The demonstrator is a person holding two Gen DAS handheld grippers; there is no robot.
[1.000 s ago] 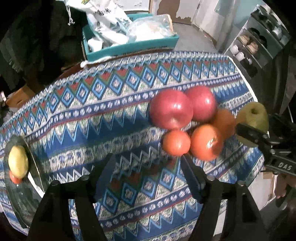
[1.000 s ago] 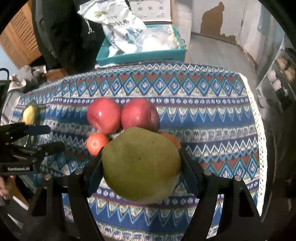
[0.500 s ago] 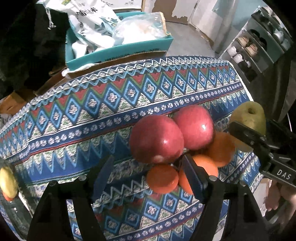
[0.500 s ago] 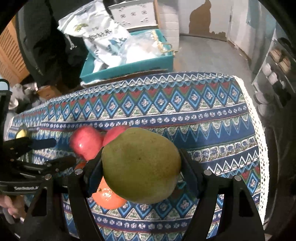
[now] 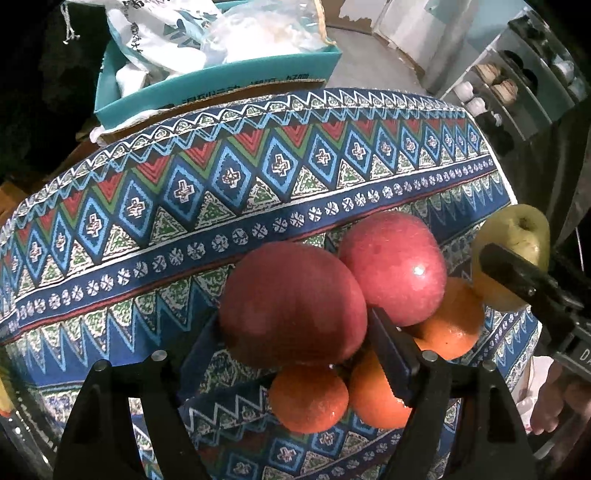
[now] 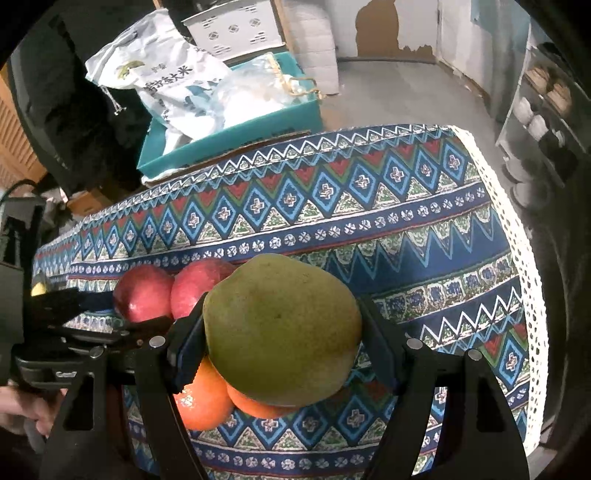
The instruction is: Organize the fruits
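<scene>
Domestic interior, likely a storeroom or entry. Worktop under a patterned cloth [image 6: 406,221]; upper left, teal box [image 6: 236,129] holding a printed sack [image 6: 173,81]; right edge, shoe rack [image 6: 543,122]; top centre, peeling wall paint [image 6: 388,33], bare floor [image 6: 399,92].

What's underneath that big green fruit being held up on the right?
Under the green fruit, held in the right gripper, two oranges peek out on the patterned tablecloth. Their far sides and the cloth directly beneath are covered by the fruit.

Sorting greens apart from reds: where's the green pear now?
The green pear is clamped in the right gripper, above the oranges, right of the red apples.
</scene>
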